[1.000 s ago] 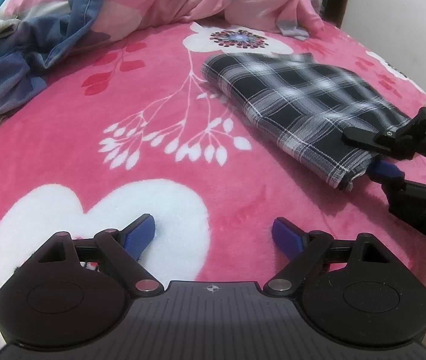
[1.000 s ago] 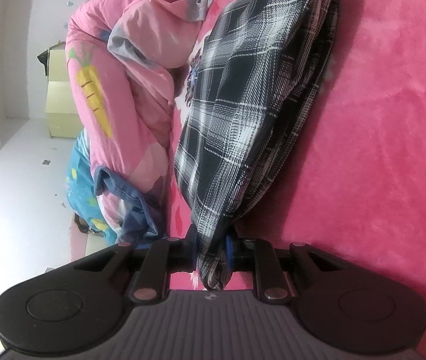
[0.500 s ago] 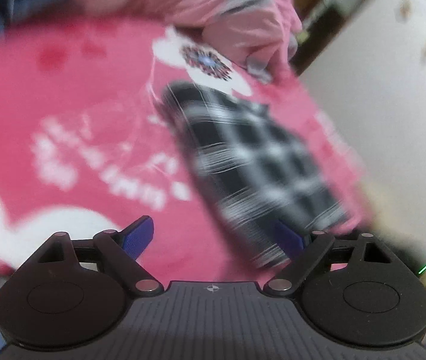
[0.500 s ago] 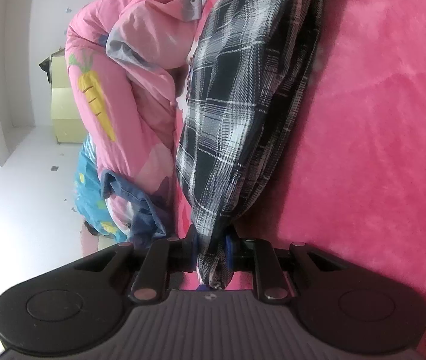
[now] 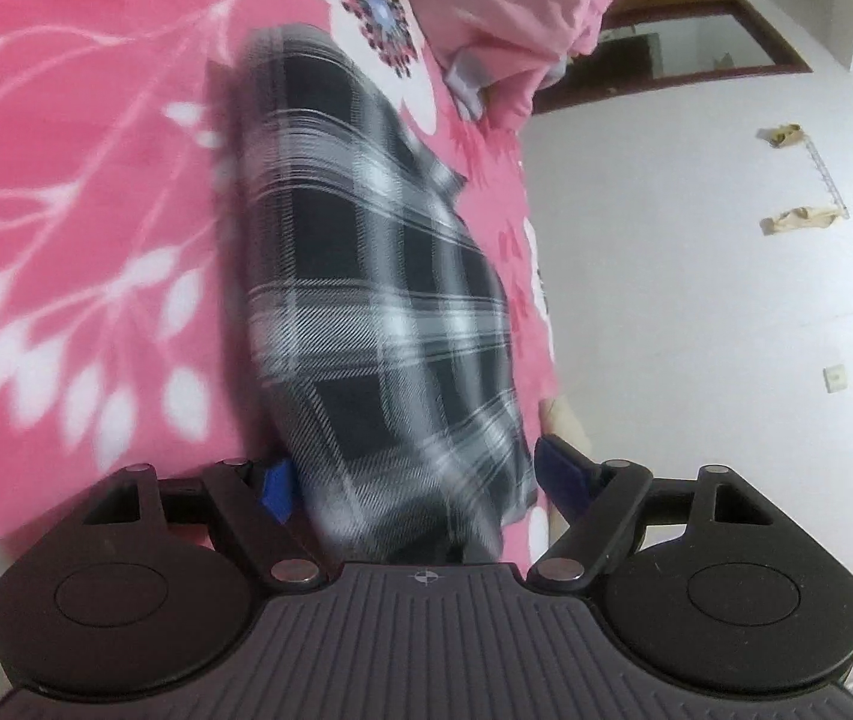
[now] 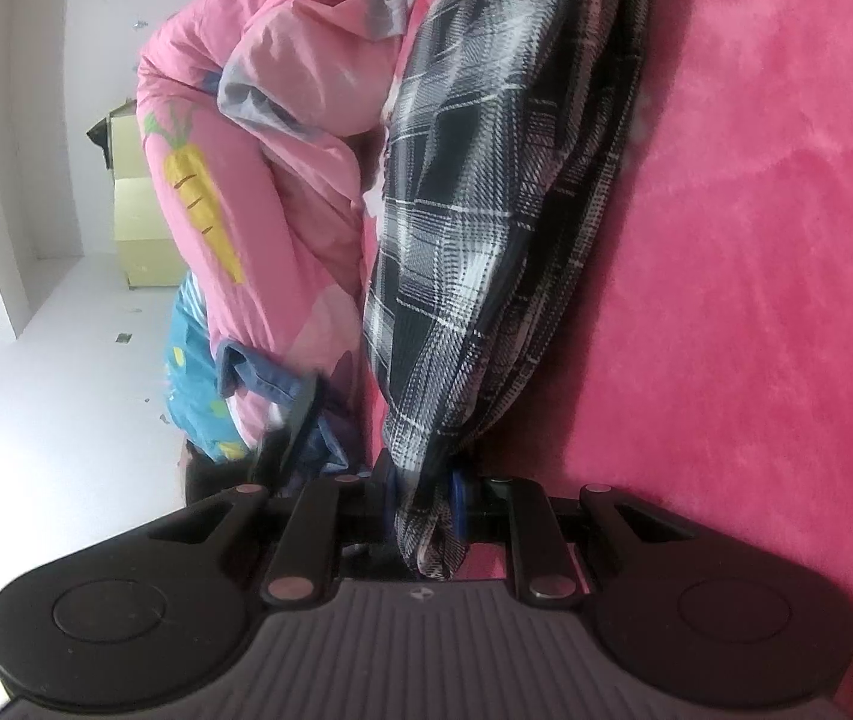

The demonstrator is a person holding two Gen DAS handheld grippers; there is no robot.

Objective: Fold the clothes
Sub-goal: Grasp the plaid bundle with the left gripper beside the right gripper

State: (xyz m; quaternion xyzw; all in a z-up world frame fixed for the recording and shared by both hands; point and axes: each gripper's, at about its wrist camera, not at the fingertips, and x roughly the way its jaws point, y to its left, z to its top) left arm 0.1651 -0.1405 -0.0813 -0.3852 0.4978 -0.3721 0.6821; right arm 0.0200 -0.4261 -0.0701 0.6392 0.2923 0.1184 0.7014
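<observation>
A folded black-and-white plaid garment (image 5: 384,312) lies on the pink floral blanket (image 5: 66,180). My left gripper (image 5: 414,483) is open, its blue-tipped fingers (image 5: 558,471) standing either side of the garment's near end, which reaches back between them. In the right wrist view the same plaid garment (image 6: 486,210) stretches away from me, and my right gripper (image 6: 426,492) is shut on its near corner, the cloth bunched between the blue pads (image 6: 457,495).
A crumpled pink quilt with a carrot print (image 6: 216,192) is piled beyond the garment, with denim clothing (image 6: 282,396) and blue cloth (image 6: 198,384) beside it. The bed's edge (image 5: 540,324) meets a white wall (image 5: 726,300) on the right. A pale yellow cabinet (image 6: 138,228) stands further off.
My left gripper has swung from over the bare blanket to the plaid garment's near end, which now lies between its open fingers. The right gripper has kept its hold on the corner.
</observation>
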